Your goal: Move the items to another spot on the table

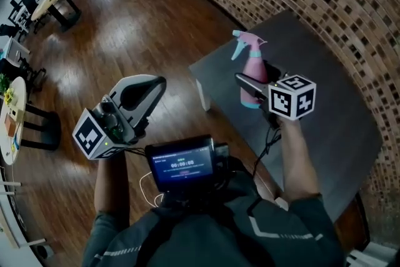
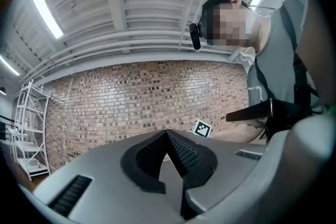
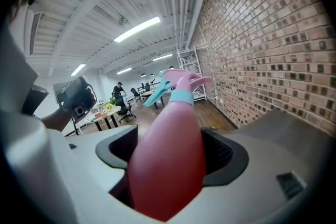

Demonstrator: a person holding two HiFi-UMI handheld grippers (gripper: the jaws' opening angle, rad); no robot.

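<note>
the right gripper (image 1: 253, 89) is clamping its jaws around a pink spray bottle (image 1: 252, 62), holding it upright at the left edge of the grey table (image 1: 325, 134). the left gripper (image 1: 156, 85) is hovering over the wooden floor (image 1: 125, 22), jaws pressed together, empty.

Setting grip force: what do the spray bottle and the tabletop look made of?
Spray bottle: looks like smooth pink plastic with a soft sheen and a moulded teal trigger. Tabletop: matte dark grey, no visible grain; laminate or painted board, can't tell.
</note>
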